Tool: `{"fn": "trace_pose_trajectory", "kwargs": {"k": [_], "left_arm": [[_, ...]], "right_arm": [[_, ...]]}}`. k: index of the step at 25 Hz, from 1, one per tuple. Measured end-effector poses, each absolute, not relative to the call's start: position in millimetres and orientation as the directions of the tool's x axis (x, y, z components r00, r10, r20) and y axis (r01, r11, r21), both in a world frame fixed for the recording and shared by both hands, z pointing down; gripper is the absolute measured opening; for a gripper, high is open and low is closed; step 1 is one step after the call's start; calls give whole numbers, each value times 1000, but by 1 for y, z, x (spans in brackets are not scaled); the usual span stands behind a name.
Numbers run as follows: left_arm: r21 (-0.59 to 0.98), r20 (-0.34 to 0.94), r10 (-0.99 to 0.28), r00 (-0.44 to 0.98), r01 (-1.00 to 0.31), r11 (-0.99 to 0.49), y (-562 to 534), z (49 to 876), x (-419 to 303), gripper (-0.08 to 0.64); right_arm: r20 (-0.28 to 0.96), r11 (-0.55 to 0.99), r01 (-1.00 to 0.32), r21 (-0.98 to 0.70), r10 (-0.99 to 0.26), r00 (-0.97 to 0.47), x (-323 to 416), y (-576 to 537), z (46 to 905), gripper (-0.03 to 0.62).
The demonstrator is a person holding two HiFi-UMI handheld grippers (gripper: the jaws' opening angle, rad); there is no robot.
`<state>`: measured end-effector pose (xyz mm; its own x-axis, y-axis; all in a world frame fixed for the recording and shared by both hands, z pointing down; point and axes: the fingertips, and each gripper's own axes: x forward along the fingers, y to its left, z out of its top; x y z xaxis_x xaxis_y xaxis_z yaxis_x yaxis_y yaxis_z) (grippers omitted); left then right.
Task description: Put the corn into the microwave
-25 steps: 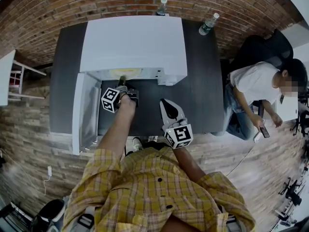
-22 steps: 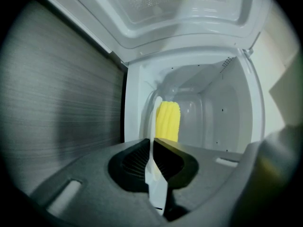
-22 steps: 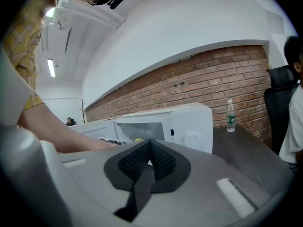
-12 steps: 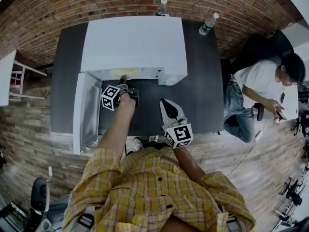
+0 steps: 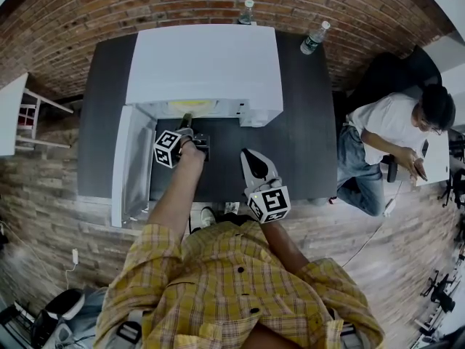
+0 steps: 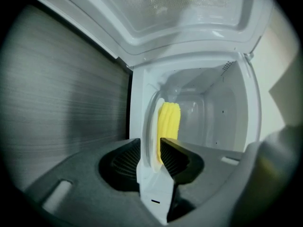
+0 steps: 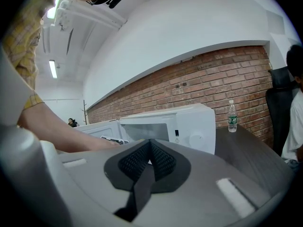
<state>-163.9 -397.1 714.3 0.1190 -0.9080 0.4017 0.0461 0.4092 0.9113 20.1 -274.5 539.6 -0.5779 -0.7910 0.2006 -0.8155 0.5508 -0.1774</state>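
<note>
A yellow corn cob (image 6: 168, 121) lies on a white plate (image 6: 152, 126) inside the open white microwave (image 5: 203, 64); the left gripper view shows them turned on edge. My left gripper (image 6: 150, 151) reaches into the oven's mouth (image 5: 185, 122). Its jaws are opening, and the plate's near rim stands between the pads without being pressed. From above only a pale yellow patch of the plate (image 5: 190, 107) shows under the oven's top. My right gripper (image 5: 248, 157) hangs over the dark table in front of the oven, shut (image 7: 150, 148) with nothing in it.
The microwave door (image 5: 131, 167) swings out to the left over the dark table (image 5: 309, 137). Two water bottles (image 5: 246, 11) (image 5: 314, 36) stand at the back by the brick wall. A person (image 5: 392, 129) sits at the right, beside a black chair (image 5: 385, 71).
Both grippers keep their places, the left one still at the microwave's mouth. The seated person at the right has shifted posture.
</note>
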Motion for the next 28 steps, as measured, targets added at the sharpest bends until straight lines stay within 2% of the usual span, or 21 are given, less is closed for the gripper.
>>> {"fn": "trace_pose_trajectory", "kwargs": {"k": [2, 4, 12, 17, 28], "left_arm": [[917, 388, -915, 113, 50, 395, -392, 708, -165, 127], [930, 356, -928, 110, 55, 364, -386, 697, -165, 92], [955, 271, -948, 168, 79, 287, -358, 665, -152, 65], [974, 210, -957, 202, 42, 223, -339, 642, -148, 2], [995, 97, -958, 271, -3, 99, -281, 593, -141, 0]], "right_arm": [[196, 553, -814, -175, -791, -579, 19, -272, 538, 3], [191, 554, -815, -173, -793, -579, 19, -269, 536, 3], [172, 557, -814, -166, -796, -580, 17, -255, 530, 4], [155, 563, -810, -165, -796, -585, 15, -243, 524, 3], [138, 570, -802, -177, -793, -593, 7, -219, 515, 3]]}}
